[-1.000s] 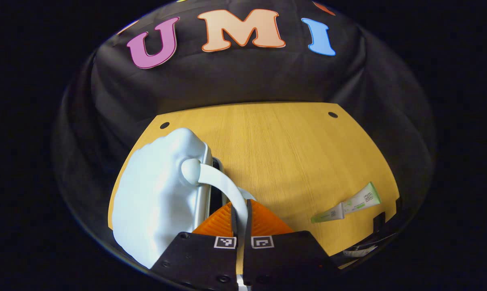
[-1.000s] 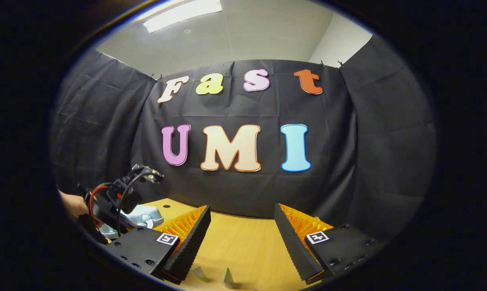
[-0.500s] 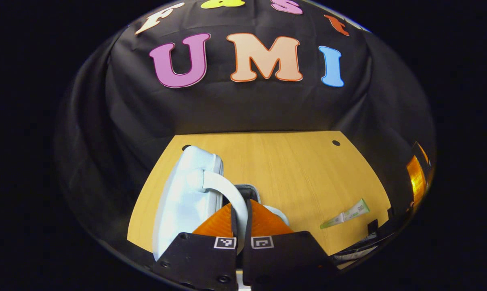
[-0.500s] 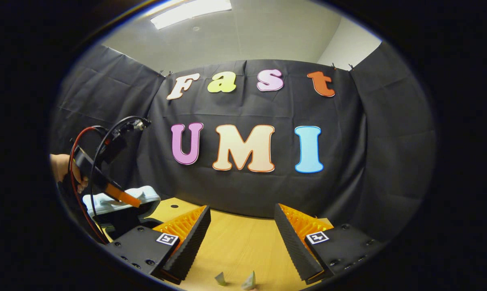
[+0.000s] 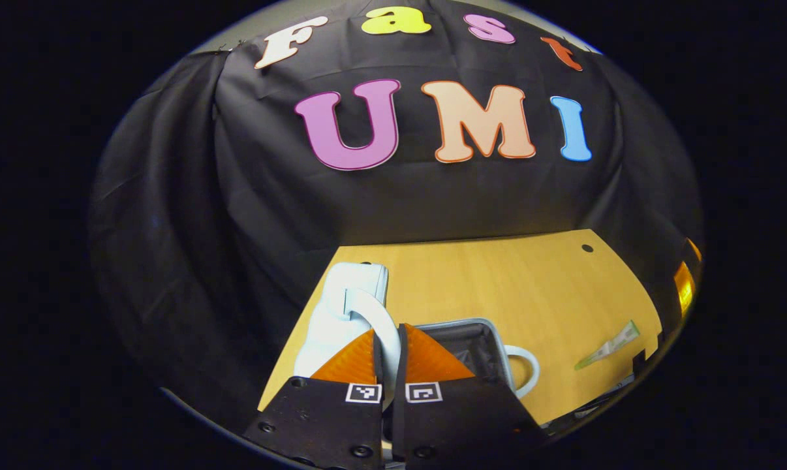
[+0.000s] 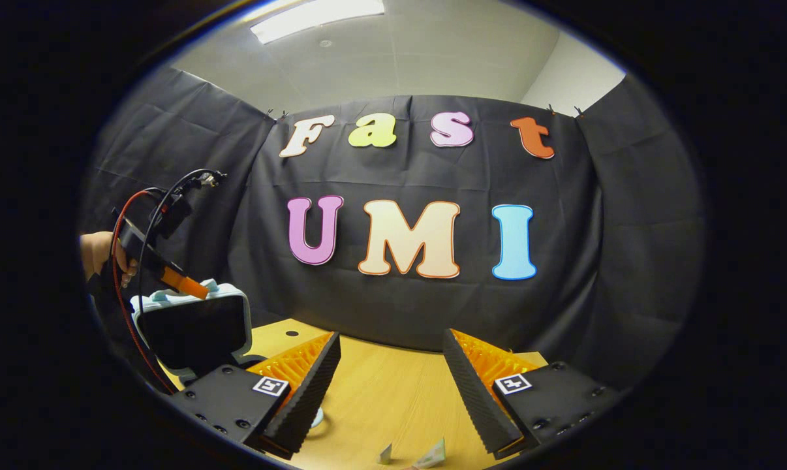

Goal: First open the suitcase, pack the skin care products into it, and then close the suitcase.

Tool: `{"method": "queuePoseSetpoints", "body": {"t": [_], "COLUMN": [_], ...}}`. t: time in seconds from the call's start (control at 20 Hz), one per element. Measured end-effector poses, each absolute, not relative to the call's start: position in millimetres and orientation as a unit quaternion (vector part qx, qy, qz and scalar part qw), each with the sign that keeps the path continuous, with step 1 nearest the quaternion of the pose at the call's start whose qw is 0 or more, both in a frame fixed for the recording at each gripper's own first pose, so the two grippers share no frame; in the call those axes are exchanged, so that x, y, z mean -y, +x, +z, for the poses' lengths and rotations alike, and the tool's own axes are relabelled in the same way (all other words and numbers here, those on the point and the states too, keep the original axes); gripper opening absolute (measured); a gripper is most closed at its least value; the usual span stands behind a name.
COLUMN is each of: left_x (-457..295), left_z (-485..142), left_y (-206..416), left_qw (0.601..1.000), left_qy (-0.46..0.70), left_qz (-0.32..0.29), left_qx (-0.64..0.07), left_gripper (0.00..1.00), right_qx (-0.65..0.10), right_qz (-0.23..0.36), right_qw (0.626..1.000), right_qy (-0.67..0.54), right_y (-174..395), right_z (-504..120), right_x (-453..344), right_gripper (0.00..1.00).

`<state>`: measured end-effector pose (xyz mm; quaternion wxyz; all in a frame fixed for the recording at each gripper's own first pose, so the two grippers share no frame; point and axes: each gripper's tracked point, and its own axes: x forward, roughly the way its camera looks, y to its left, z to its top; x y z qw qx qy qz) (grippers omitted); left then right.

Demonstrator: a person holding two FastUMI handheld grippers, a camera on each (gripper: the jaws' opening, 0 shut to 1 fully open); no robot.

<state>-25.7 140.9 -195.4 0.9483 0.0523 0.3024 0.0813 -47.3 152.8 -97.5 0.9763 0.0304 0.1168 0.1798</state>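
on the wooden table (image 5: 498, 287), left tool (image 5: 389, 339) pinches the suitcase lid's handle (image 5: 382, 320); right tool (image 6: 390, 372) gapes, empty.

Lit from above by ceiling light panel (image 6: 315, 14), slightly overexposed. Warm, even brightness across wooden table (image 5: 498, 287); black cloth dim. Strong fisheye bending at edges; rim detail possibly soft.

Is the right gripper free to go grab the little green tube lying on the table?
Probably yes. The right gripper has its jaws wide open and holds nothing. The green tube lies alone on bare table, apart from the suitcase, whose lid the left gripper holds up by its handle.
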Motion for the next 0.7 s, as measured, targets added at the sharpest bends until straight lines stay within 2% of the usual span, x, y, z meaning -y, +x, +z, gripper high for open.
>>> {"method": "queuePoseSetpoints", "body": {"t": [0.7], "left_x": [-220], "left_z": [-208], "left_y": [-34], "left_qw": [0.942], "left_qy": [0.039], "left_qz": [0.142], "left_qx": [-0.302], "left_gripper": [0.00], "right_qx": [-0.119], "right_qz": [0.152], "right_qw": [0.981], "right_qy": [0.032], "right_y": [-76], "right_z": [-96], "right_x": [-227], "right_gripper": [0.98]}}
